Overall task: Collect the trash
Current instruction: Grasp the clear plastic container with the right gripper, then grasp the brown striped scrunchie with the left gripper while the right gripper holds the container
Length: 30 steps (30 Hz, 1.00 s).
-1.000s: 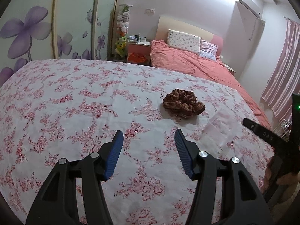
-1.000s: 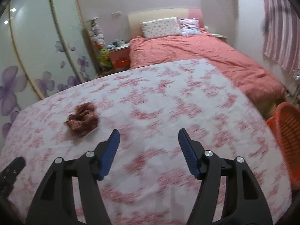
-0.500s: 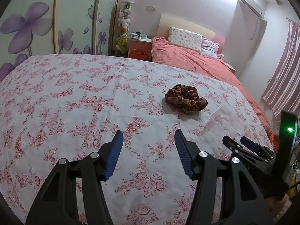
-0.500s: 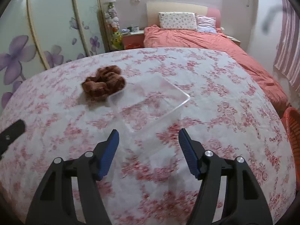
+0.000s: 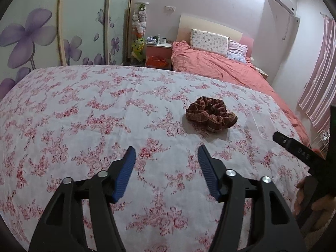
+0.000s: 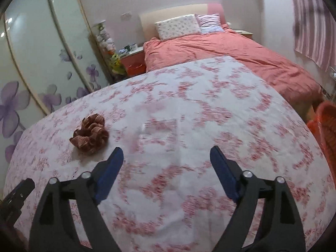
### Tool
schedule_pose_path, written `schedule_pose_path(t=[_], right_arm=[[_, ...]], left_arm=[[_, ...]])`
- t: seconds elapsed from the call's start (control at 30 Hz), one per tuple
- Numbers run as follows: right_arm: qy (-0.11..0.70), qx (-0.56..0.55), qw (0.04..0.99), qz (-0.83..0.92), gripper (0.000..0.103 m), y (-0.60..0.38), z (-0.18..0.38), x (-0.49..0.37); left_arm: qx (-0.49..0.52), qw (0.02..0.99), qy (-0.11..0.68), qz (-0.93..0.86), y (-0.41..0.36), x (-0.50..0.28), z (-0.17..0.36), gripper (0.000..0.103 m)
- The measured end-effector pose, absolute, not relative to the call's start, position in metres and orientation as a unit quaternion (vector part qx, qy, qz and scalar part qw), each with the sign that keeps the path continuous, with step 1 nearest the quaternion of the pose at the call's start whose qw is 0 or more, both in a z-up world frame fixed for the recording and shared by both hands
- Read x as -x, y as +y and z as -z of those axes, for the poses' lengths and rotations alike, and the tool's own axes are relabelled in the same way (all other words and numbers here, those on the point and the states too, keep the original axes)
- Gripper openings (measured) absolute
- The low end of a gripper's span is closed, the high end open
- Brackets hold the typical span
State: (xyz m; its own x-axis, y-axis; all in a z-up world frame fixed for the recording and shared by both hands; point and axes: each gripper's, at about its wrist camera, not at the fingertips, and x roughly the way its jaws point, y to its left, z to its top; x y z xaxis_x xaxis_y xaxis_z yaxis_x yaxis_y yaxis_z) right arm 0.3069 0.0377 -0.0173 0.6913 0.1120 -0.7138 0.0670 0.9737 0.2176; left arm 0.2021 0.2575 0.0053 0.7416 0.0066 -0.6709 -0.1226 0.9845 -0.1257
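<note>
Both jaws are being held apart: the left hand-held gripper (image 5: 166, 163) idle, the right hand-held gripper (image 6: 166, 163) aimed at the clear plastic tray (image 6: 159, 131), likely trash, beside the scrunchie (image 6: 89, 134).

Left gripper (image 5: 167, 156) and right gripper (image 6: 167, 158) agape

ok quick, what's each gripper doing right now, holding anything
left gripper: open, blue-padded fingers apart, holding nothing.
right gripper: open, fingers spread wide, holding nothing.
</note>
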Motion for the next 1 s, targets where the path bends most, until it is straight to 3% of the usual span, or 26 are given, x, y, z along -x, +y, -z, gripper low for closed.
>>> schedule_pose_path(t=[0.3, 0.43, 1.0], right_arm=[[0.432, -0.076, 0.899, 0.003, 0.087, 0.066, 0.035, -0.342], [0.440, -0.076, 0.895, -0.003, 0.072, 0.059, 0.042, -0.345], [0.422, -0.125, 0.898, 0.028, 0.071, -0.042, 0.040, -0.307]], left_arm=[[0.070, 0.926, 0.369, -0.036, 0.249, -0.219, -0.001, 0.063], [0.067, 0.926, 0.371, -0.034, 0.244, -0.224, 0.000, 0.063], [0.038, 0.930, 0.366, -0.010, 0.180, -0.293, 0.000, 0.088]])
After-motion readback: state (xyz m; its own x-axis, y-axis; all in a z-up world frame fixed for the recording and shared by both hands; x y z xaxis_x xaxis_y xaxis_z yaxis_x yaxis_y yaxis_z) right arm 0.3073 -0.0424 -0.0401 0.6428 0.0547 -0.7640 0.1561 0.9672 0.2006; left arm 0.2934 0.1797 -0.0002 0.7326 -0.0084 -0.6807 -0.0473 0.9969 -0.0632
